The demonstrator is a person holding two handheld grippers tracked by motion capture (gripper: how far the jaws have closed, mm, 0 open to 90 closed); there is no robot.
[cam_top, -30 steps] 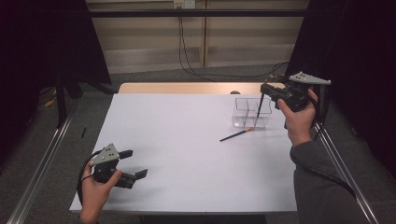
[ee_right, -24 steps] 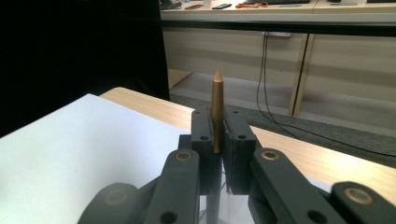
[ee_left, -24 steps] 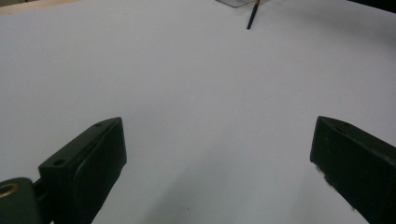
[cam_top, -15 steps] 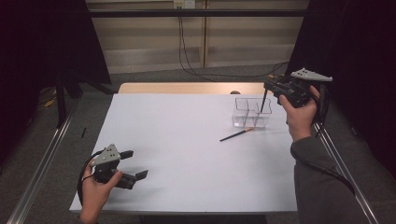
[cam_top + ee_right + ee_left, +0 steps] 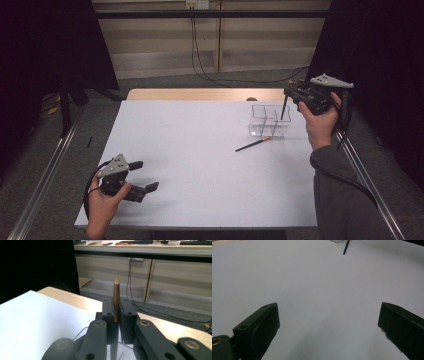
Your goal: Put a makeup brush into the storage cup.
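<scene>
Pencil (image 5: 116, 298) standing upright, my right gripper (image 5: 291, 93) clamping it above clear box (image 5: 269, 121); my left gripper (image 5: 145, 188) resting released near table (image 5: 200, 165) edge.

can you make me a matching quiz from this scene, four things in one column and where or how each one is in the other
Things
1. left gripper
2. right gripper
3. dark pencil with a tan end lying flat
4. clear plastic divided box

States
A. standing on the white table at its far right
B. shut on a thin dark pencil
C. lying on the table in front of the box
D. open, low over the near left corner

Pairs: 1-D, 2-B, 3-C, 4-A
</scene>
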